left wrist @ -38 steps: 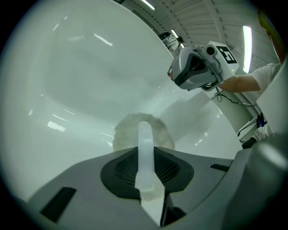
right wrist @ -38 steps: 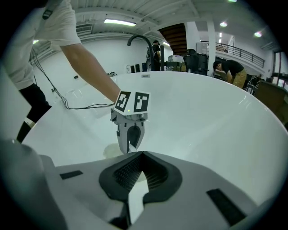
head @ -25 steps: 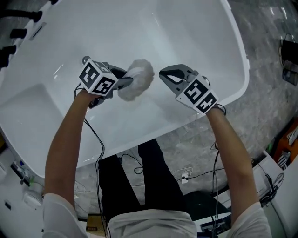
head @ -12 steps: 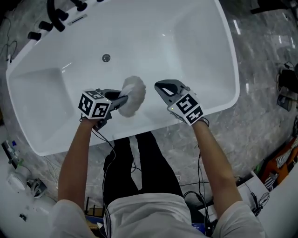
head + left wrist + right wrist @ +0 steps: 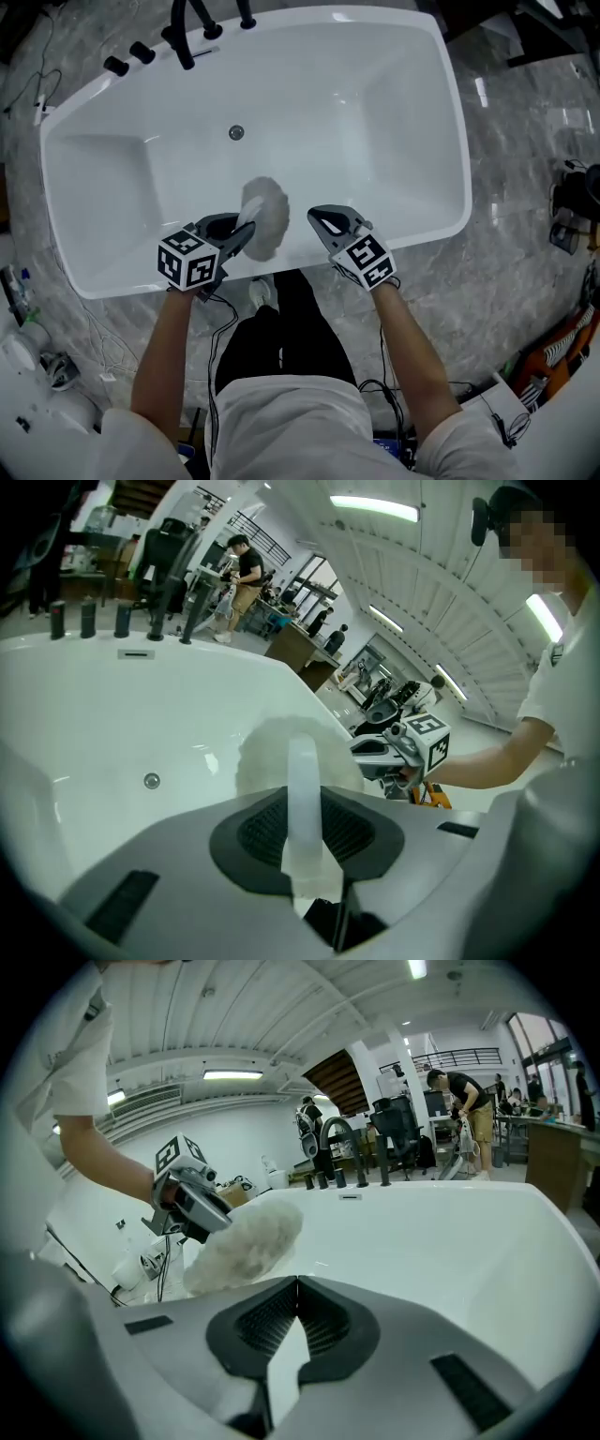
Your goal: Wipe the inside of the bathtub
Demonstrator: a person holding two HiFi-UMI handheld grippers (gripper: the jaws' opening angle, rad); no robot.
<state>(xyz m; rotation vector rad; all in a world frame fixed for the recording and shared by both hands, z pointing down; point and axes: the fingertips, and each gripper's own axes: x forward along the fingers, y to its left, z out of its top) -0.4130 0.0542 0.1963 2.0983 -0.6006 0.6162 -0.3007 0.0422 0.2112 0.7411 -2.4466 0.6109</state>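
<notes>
Both drawn back to near rim of the bathtub [image 5: 457, 141], left gripper [image 5: 246, 231] clamping fluffy white duster [image 5: 266, 216] by its handle, right gripper [image 5: 315, 218] closed, empty.

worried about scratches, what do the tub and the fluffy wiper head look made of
White rectangular bathtub: smooth and glossy, likely acrylic or enamel; sharp light reflections show on it. Fluffy white round wiper head: soft fibre, maybe microfibre or wool; its edge looks fuzzy.

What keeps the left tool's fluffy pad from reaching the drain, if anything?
Likely nothing, so yes: the left tool holds the pad over the bathtub, with only bare white surface between it and the drain.
</notes>
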